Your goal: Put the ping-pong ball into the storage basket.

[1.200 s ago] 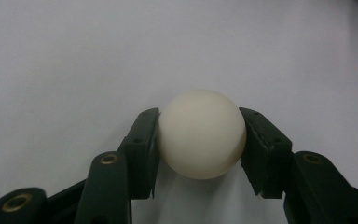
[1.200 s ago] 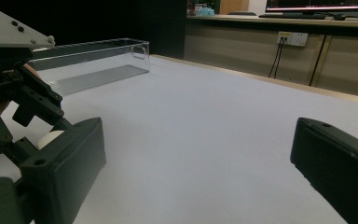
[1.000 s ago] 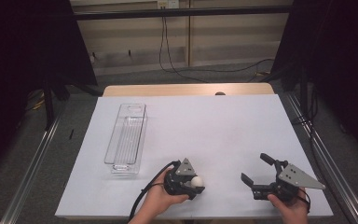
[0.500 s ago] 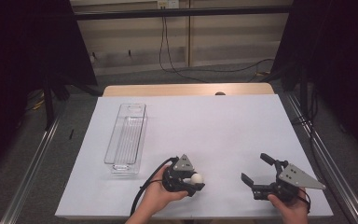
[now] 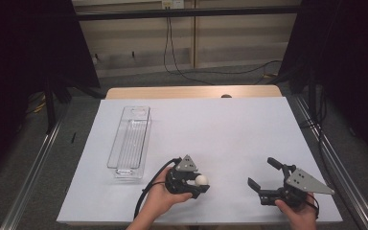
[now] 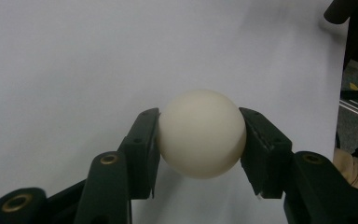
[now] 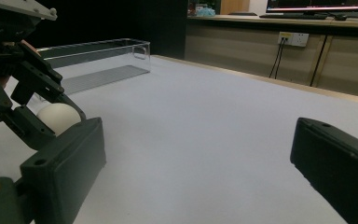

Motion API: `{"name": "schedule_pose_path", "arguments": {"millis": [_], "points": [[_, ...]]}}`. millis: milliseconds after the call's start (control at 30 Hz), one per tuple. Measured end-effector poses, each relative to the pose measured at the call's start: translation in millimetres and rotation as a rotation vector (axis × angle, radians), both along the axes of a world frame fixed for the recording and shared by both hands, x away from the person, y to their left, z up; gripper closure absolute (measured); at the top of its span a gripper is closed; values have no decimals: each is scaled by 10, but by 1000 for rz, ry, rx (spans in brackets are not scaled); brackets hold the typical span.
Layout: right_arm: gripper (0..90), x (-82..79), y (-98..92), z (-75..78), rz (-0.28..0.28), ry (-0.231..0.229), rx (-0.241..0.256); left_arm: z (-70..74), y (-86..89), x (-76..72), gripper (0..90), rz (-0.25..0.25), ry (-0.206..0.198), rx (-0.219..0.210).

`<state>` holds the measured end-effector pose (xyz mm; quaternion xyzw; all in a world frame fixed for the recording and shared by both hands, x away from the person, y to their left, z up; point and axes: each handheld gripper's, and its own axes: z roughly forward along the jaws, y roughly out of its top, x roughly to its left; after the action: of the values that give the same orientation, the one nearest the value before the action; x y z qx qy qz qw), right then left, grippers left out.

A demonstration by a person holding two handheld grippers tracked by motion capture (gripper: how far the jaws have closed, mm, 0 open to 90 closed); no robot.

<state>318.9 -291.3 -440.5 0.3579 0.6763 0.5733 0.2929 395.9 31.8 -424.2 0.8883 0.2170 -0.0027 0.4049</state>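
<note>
High view, from the left: a clear plastic oblong tray with a ribbed floor [image 5: 130, 142] lies lengthwise on the white sheet covering the desk [image 5: 220, 129], its near end towards the person. Its walls are transparent and hard to trace against the white. Just right of the tray's near end, the left gripper [image 5: 195, 181], black with a grey three-cornered plate on top, is held in the person's left hand [image 5: 160, 194]; its jaws are closed on a small smooth matte cream-white ball [image 5: 201, 179]. A black cable loops from the gripper past the wrist. Well apart to the right, the right gripper [image 5: 265, 174] sits near the desk's front edge in the right hand [image 5: 299, 213], which is cut off by the bottom of the frame; its jaws stand wide apart with nothing between them.

Left gripper view shows the ball [image 6: 201, 133] pinched at its sides between two flat black pads, bare white sheet behind it. Whether it rests on the sheet or hangs just above cannot be told.

Right gripper view shows blocky black jaws spread at either side, the ball in the other gripper at far left, and the tray beyond it.

A strip of pale wood shows at the desk's far edge. Behind it run beige wall panels with trailing cables and a socket, with dark curtains at both sides and grey carpet below.
</note>
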Motion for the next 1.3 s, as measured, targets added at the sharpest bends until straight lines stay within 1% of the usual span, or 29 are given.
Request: {"name": "schedule_pose_path", "arguments": {"millis": [67,100,133,200,267,300,333,433,467,500,567,600,633,667,700,733,767,800,833,867,900,933,967,1000,1033,1100,1133,1167,1300], "points": [[26,-1,2,0,0,0,1,13,0,4,510,5,7,-6],[26,-1,2,1,0,2,1,17,0,4,510,11,3,-4],[26,0,0,0,0,0,1,15,3,9,510,8,3,-13],[26,-1,-3,2,-1,1,1,30,11,17,510,5,6,1],[26,-3,-5,4,-1,2,3,11,6,24,510,11,8,-34],[26,-4,-6,4,0,1,1,36,17,26,510,10,11,0],[26,-3,-2,4,-1,1,2,39,20,30,510,10,10,2],[26,-2,0,2,-1,0,0,27,11,35,510,13,12,-26],[26,-2,2,1,1,2,3,44,17,38,510,9,12,-5],[26,-1,2,1,1,2,2,36,13,40,510,11,11,-20],[26,-2,2,1,1,2,3,45,19,44,510,10,18,-19],[26,-2,1,2,0,0,3,45,17,48,510,14,18,-27],[26,-1,0,2,1,-1,2,69,29,53,510,12,19,0],[26,-1,0,2,1,-1,2,59,23,55,510,19,22,-30],[26,-1,0,2,1,-1,4,74,31,63,510,14,18,-12],[26,-1,1,1,2,0,4,82,31,67,510,11,18,-12],[26,0,2,0,2,1,5,76,23,63,510,21,20,-29],[25,-1,2,0,2,1,5,84,33,70,510,14,29,-28],[26,0,3,0,2,-1,4,99,40,72,510,16,25,-10],[26,-1,3,1,1,1,2,99,37,71,510,18,30,-20],[26,-1,4,1,0,1,3,101,34,71,510,28,24,-24],[26,-2,5,2,-1,2,3,111,35,68,510,44,6,-10],[26,-2,6,2,-1,2,3,122,52,88,510,17,23,-10],[26,-3,6,2,-2,1,3,122,52,87,510,22,24,-18],[26,-2,4,2,-2,1,1,111,48,89,510,30,25,-46],[26,-4,10,4,-6,3,10,119,56,95,510,30,31,-37],[26,-1,4,2,1,0,3,116,55,97,510,34,30,-44],[26,0,2,1,2,-2,3,138,64,102,510,29,36,-17],[26,-1,4,1,1,0,0,143,63,115,510,32,30,-28]]}}
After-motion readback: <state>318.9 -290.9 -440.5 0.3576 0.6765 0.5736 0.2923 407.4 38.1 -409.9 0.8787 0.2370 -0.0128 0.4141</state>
